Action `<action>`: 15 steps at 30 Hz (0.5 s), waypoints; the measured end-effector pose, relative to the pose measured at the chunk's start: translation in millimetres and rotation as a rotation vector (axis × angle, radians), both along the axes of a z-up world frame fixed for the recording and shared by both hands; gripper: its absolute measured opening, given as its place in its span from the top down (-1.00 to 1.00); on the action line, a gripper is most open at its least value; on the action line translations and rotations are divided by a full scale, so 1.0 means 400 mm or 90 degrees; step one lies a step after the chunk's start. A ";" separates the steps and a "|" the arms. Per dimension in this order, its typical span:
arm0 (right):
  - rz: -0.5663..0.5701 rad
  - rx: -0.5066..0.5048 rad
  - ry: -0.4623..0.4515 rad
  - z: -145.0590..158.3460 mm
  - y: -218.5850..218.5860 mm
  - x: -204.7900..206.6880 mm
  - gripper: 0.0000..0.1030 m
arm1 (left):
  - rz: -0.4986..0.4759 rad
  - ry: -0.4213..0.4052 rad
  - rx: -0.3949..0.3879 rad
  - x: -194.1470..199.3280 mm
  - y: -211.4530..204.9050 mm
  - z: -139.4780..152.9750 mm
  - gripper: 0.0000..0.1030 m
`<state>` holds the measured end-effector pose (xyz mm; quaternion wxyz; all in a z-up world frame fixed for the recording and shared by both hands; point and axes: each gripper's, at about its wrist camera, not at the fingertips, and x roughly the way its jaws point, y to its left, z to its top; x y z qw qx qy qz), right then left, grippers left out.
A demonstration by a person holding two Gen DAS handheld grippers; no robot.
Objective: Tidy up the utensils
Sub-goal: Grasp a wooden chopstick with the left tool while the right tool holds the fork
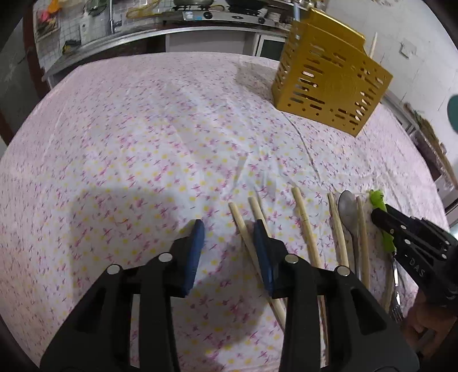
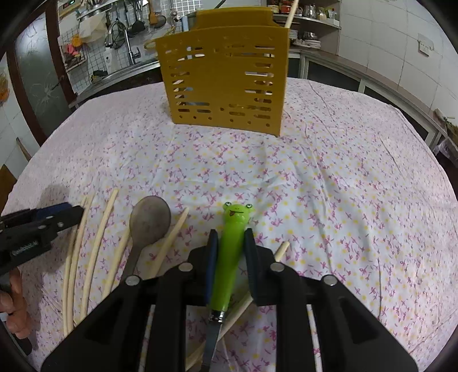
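On the left side, the left hand-held gripper point(image 1: 228, 229) hangs low above the table point(image 1: 114, 143), which is covered with a white cloth with small pink and yellow flowers. Its two blue pads point(image 1: 196, 243) stand apart and nothing is between them, so it is released. One wooden chopstick point(image 1: 243, 229) lies on the cloth just beside the right pad, and a second one passes under this pad. In the right wrist view the same gripper point(image 2: 65, 210) comes in from the left edge, over the outer chopsticks.

More to the right, several more chopsticks point(image 1: 307, 231) lie nearly parallel on the cloth. Among them lies a metal spoon point(image 1: 347, 206) with its bowl pointing away from the cameras; a chopstick point(image 2: 171, 237) lies just beside the spoon bowl point(image 2: 150, 219) on its right.

Next comes a utensil with a green frog-shaped handle point(image 2: 229, 251). The frog face points toward the far side of the table, and a metal part goes out of the handle toward the camera. The right hand-held gripper point(image 2: 230, 237) has its two pads on both sides of this handle, touching it, so it is clenched on the handle. Whether the handle is lifted or lies on the cloth I cannot tell. One chopstick point(image 2: 282, 247) lies diagonally under the gripper, to the right of the handle. In the left wrist view a metal fork point(image 1: 396, 283) is seen partly below the right gripper point(image 1: 380, 216).

At the far side of the table stands a yellow utensil holder point(image 2: 226, 74) with slots in its walls, well apart from the lying utensils. One wooden stick point(image 2: 292, 14) rises from its top at the right corner.
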<state>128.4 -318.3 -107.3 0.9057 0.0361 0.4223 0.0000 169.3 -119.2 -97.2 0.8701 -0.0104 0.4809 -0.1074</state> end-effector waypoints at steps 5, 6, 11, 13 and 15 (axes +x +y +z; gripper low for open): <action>0.007 -0.022 0.013 0.000 0.017 0.011 0.65 | 0.001 -0.005 0.007 0.006 -0.028 -0.002 0.54; 0.011 -0.030 0.016 0.001 0.021 0.013 0.65 | 0.002 -0.004 0.007 0.006 -0.030 -0.002 0.60; 0.007 -0.026 0.014 0.000 0.020 0.015 0.65 | 0.000 -0.013 -0.004 -0.001 -0.024 -0.002 0.94; 0.006 -0.017 0.016 0.002 0.014 0.015 0.66 | -0.013 -0.014 -0.006 -0.005 -0.019 -0.002 0.93; 0.005 -0.012 0.016 0.003 0.007 0.014 0.66 | -0.019 -0.015 -0.010 -0.008 -0.002 -0.003 0.93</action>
